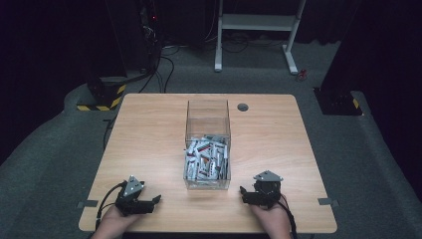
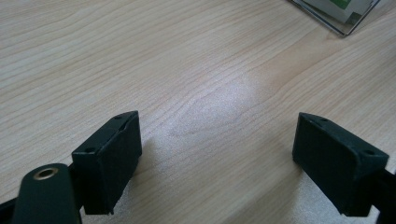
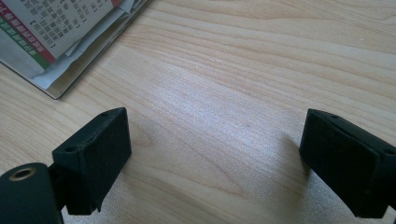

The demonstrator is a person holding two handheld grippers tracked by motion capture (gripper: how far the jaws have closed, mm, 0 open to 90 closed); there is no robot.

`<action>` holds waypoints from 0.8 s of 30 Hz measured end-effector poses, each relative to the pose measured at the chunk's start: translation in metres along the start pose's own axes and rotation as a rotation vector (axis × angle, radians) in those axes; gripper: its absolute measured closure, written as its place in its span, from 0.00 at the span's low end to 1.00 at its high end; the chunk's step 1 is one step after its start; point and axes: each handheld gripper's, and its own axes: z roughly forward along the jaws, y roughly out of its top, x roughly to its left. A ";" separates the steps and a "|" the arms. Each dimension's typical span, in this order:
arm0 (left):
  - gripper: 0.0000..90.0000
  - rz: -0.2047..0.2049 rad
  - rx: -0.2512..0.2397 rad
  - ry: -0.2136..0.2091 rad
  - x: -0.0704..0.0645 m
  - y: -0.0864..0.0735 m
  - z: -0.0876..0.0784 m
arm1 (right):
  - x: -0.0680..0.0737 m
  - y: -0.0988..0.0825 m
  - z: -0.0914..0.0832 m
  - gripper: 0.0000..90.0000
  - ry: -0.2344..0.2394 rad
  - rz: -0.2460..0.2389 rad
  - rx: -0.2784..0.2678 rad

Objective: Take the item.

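Note:
A clear plastic box [image 1: 207, 144] stands mid-table, its near half heaped with several small white sachets [image 1: 206, 160] printed in red and green. My left gripper [image 1: 144, 202] rests on the table near the front edge, left of the box, pointing right, open with bare wood between its pads. In the left gripper view the gripper [image 2: 217, 158] has a corner of the box [image 2: 343, 14] at the top right. My right gripper [image 1: 249, 194] rests right of the box's near corner, open and empty. The right gripper view puts that gripper [image 3: 215, 163] near the box corner [image 3: 65, 46] with printed sachets.
The wooden table [image 1: 149, 139] has a round cable grommet [image 1: 242, 107] behind the box. Tape tabs [image 1: 87, 203] mark both front corners. Beyond the table, a white desk frame [image 1: 256, 30] and cables lie on the grey floor.

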 end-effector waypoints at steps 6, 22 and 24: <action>0.18 -0.001 0.000 0.000 0.000 0.000 0.000 | 0.000 0.000 0.000 0.10 0.000 0.000 -0.001; 0.17 -0.049 0.003 0.043 0.001 0.000 0.000 | 0.000 0.001 0.000 0.10 0.001 -0.020 0.002; 0.17 -0.058 -0.002 0.045 0.002 -0.001 0.000 | 0.001 0.003 -0.002 0.10 -0.004 -0.019 -0.002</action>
